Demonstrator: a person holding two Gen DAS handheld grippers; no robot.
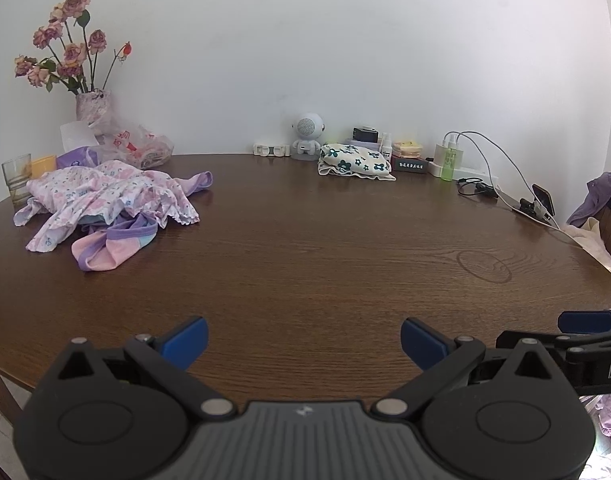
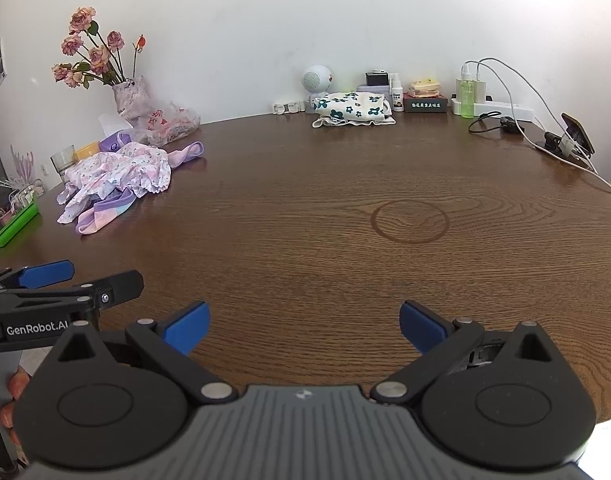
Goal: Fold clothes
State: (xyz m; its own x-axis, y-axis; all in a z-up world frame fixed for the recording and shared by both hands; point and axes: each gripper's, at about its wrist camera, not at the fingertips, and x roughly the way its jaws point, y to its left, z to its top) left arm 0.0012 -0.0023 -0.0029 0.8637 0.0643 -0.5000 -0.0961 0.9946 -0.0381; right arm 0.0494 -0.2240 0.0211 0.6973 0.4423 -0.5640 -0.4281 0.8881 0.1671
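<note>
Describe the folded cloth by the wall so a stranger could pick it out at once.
Follow the brown table to its far edge against the white wall. Just right of the round white robot toy lies the folded cloth. It alone is cream with dark green flowers; the clothes pile at left is pink and purple.

A rumpled heap of pink-and-lilac floral cotton clothes [image 1: 105, 204] lies unfolded at the table's far left; a folded cream cloth with dark-green flowers [image 1: 355, 160] rests by the wall.
</note>
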